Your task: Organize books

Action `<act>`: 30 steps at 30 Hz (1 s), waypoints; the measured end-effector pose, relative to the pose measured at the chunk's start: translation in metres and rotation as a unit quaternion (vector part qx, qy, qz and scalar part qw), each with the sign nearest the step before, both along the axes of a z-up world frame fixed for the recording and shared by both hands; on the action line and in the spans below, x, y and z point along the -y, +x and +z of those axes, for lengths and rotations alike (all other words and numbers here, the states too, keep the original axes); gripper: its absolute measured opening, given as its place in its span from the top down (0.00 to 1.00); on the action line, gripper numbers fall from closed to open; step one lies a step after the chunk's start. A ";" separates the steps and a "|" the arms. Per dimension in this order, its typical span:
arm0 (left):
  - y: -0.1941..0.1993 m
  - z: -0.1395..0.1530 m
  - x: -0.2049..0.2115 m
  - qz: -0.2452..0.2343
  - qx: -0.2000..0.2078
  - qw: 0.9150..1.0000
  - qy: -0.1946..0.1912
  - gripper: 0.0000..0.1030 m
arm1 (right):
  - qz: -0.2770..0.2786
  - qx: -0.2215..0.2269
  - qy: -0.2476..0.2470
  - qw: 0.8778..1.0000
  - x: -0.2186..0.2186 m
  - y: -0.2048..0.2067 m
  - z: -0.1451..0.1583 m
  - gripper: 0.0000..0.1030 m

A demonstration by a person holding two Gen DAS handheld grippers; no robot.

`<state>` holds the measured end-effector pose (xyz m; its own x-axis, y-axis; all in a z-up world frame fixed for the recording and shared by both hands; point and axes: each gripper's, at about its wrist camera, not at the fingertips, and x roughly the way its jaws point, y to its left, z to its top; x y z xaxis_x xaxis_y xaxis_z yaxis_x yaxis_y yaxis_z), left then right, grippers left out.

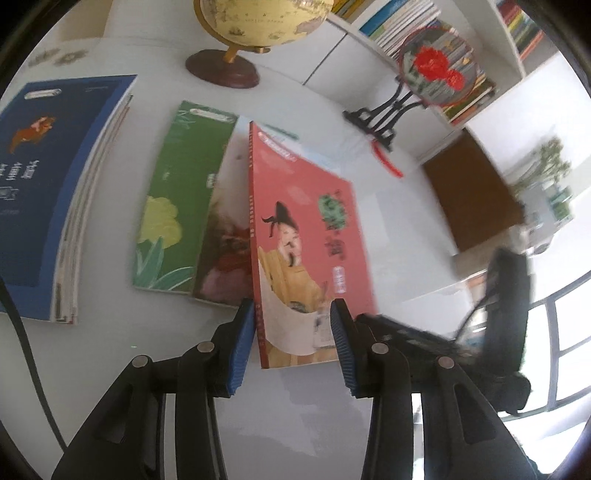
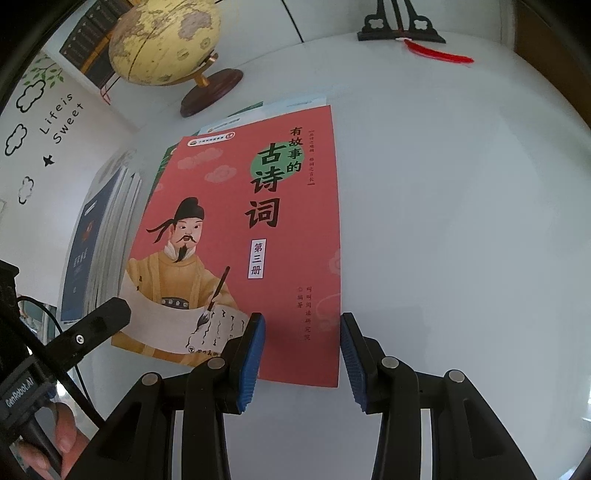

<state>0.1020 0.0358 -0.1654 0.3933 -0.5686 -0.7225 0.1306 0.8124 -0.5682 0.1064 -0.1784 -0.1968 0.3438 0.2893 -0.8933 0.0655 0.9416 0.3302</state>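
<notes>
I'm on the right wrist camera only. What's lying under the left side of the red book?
Observer: A green book with a yellow flower on its cover. A book with a dark reddish cover overlaps it, and the red book lies over that one.
Operator: Is the left tool holding anything?
Observer: No. The left tool is open at the red book's near edge and grips nothing.
Operator: What sits on the black stand at the back?
Observer: A round fan with red flowers, in front of a shelf of books.
</notes>
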 end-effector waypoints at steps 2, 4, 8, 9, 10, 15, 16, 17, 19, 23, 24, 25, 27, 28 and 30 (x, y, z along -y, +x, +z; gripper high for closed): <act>0.000 0.005 0.001 -0.010 -0.001 0.999 -0.031 0.67 | 0.000 0.000 0.003 1.000 0.002 0.000 0.000 0.60; 0.002 0.006 0.005 -0.019 -0.010 0.998 -0.060 0.67 | 0.005 0.001 0.005 1.000 0.001 0.000 0.000 0.60; 0.012 -0.007 0.016 -0.016 -0.016 1.000 -0.021 0.79 | 0.022 0.002 0.012 1.000 -0.007 0.001 0.000 0.60; 0.017 -0.014 0.016 -0.012 -0.027 0.999 -0.021 0.85 | 0.024 0.003 0.011 1.000 -0.008 0.001 0.000 0.60; 0.020 -0.018 0.016 -0.010 -0.034 0.999 -0.023 0.88 | 0.025 0.003 0.010 1.000 -0.008 0.001 0.000 0.60; 0.029 -0.028 0.011 0.002 -0.071 0.994 -0.080 0.92 | 0.015 -0.020 0.029 0.999 -0.001 0.004 -0.001 0.56; 0.030 -0.028 0.008 0.006 -0.075 0.993 -0.092 0.92 | 0.011 -0.028 0.043 0.999 0.002 0.005 -0.002 0.54; 0.032 -0.028 0.006 0.008 -0.079 0.991 -0.104 0.92 | 0.006 -0.035 0.059 0.998 0.005 0.005 -0.002 0.53; 0.037 -0.026 0.004 0.008 -0.086 0.989 -0.123 0.92 | -0.010 -0.044 0.103 0.994 0.013 0.003 -0.005 0.53; 0.043 -0.025 0.002 0.005 -0.097 0.985 -0.146 0.92 | -0.049 -0.054 0.188 0.979 0.027 0.002 -0.015 0.53; 0.044 -0.024 0.003 0.002 -0.095 0.985 -0.142 0.92 | -0.057 -0.055 0.199 0.977 0.030 0.002 -0.016 0.53; 0.044 -0.023 0.004 0.000 -0.093 0.986 -0.138 0.92 | -0.070 -0.053 0.208 0.974 0.034 0.003 -0.017 0.53; 0.044 -0.023 0.006 -0.005 -0.096 0.985 -0.140 0.92 | -0.086 -0.043 0.213 0.972 0.038 0.004 -0.015 0.53; 0.045 -0.023 0.006 -0.006 -0.096 0.985 -0.142 0.92 | -0.089 -0.040 0.213 0.972 0.038 0.006 -0.013 0.53; 0.048 -0.023 0.007 -0.009 -0.098 0.984 -0.148 0.92 | -0.081 -0.031 0.191 0.978 0.037 0.006 -0.006 0.57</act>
<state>0.1497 0.0290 -0.1888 0.2515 -0.7712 -0.5848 0.0082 0.6059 -0.7955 0.1120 -0.2151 -0.2023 0.3604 0.5517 -0.7521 0.2346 0.7268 0.6456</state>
